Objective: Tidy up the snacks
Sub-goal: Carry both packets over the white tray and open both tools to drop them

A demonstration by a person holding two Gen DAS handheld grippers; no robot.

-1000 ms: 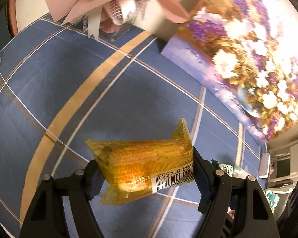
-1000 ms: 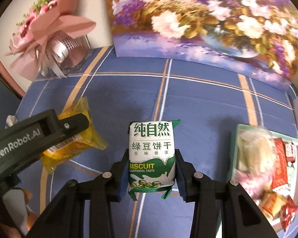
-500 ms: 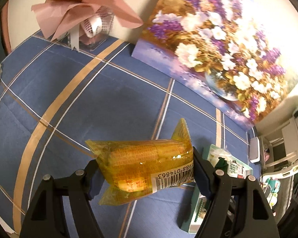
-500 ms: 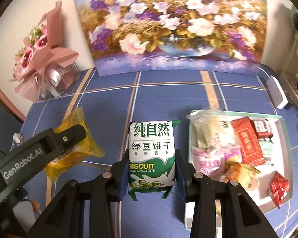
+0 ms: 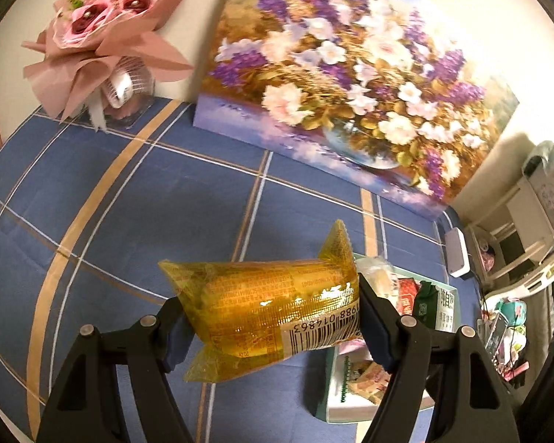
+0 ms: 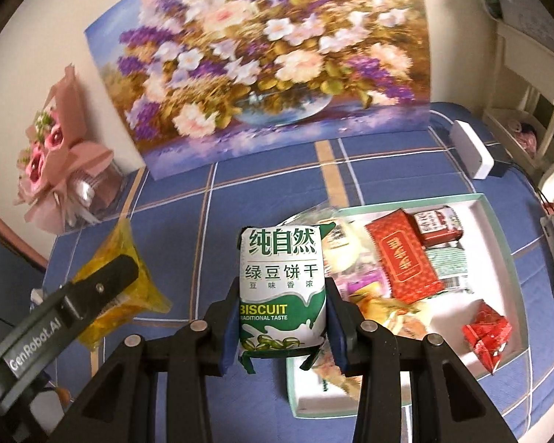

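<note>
My left gripper [image 5: 269,325] is shut on a yellow snack packet [image 5: 266,306] and holds it above the blue checked cloth, left of the white tray [image 5: 336,406]. The packet also shows at the left of the right wrist view [image 6: 129,280]. My right gripper [image 6: 282,317] is shut on a green-and-white biscuit pack [image 6: 282,291], held upright over the tray's left edge. The tray [image 6: 498,229] holds several snacks, among them a red packet [image 6: 402,258] and a small red wrapper [image 6: 485,332].
A large flower painting [image 6: 269,59] leans on the wall at the back. A pink bouquet [image 5: 103,48] stands at the back left. A white box [image 6: 471,149] lies at the cloth's right edge. White shelving [image 5: 535,229] stands to the right.
Both grippers have moved right with their packs. The tray has come further into both views and now sits under the biscuit pack.
</note>
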